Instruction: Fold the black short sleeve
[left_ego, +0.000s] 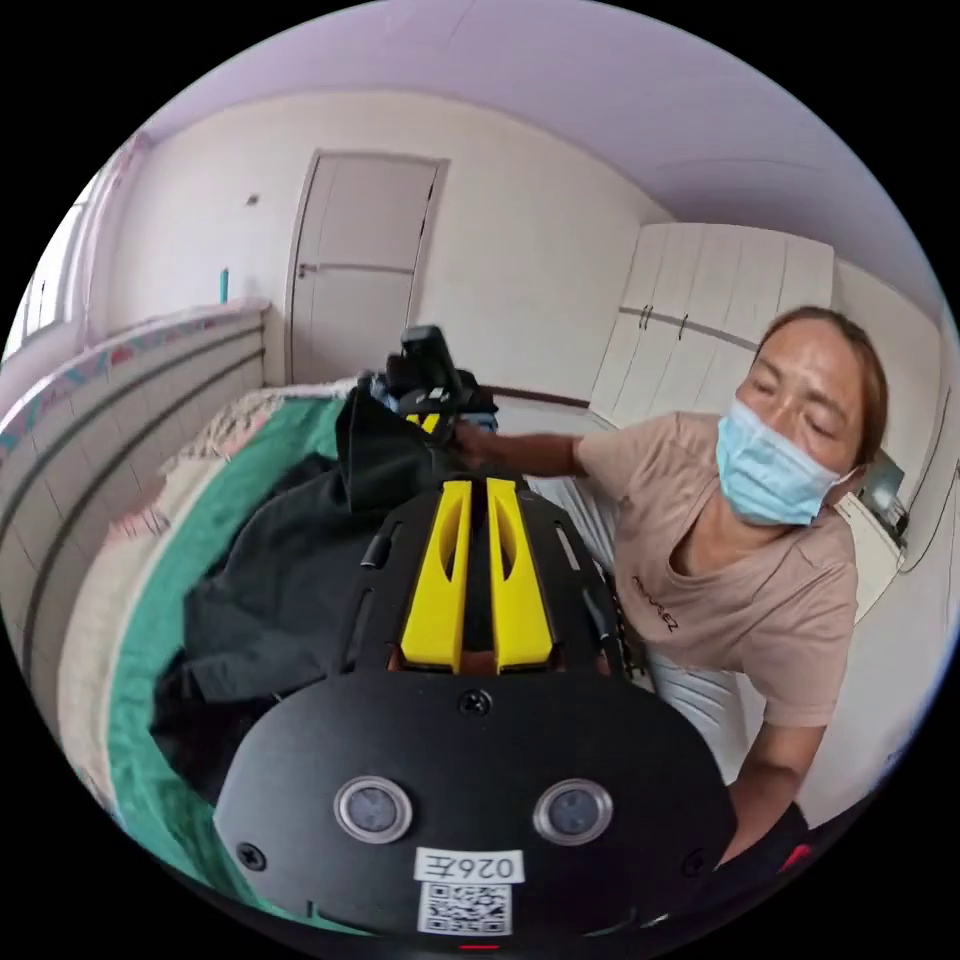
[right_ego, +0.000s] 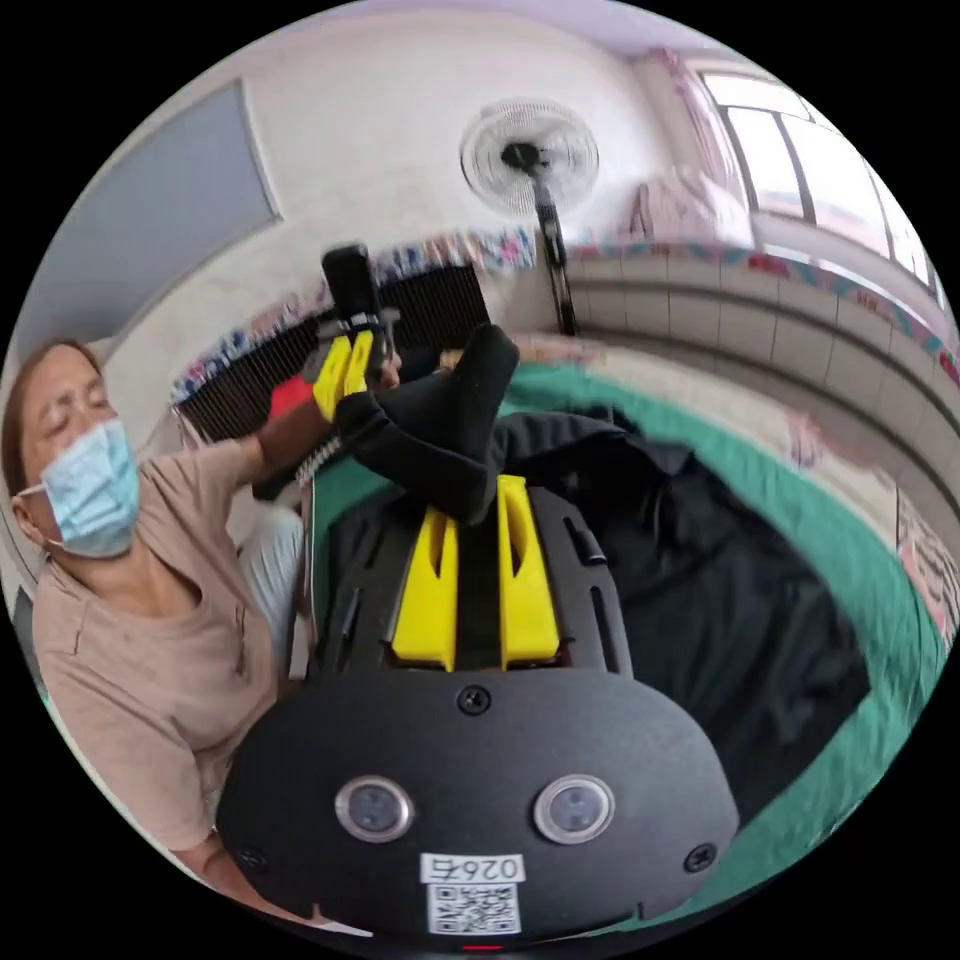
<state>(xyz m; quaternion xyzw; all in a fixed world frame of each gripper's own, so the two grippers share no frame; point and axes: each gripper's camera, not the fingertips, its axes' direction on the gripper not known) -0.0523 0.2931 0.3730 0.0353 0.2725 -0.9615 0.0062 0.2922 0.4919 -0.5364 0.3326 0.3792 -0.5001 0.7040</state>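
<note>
The black shirt (right_ego: 700, 600) is covering most of the green sheet (right_ego: 880, 640), leaving 1 bare strip along the tiled wall (left_ego: 110, 420). The person's arm (left_ego: 530, 455) is reaching across the near side, blocking passage there. A standing fan (right_ego: 530, 160) is rising beyond the bed's far end.

fan (right_ego: 528, 152): blurred | black short sleeve (right_ego: 700, 600): partly hidden behind right gripper (right_ego: 478, 495)

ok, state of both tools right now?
Left tool: shut on the black short-sleeved cotton shirt.
Right tool: shut on a raised fold of the same shirt.
</note>
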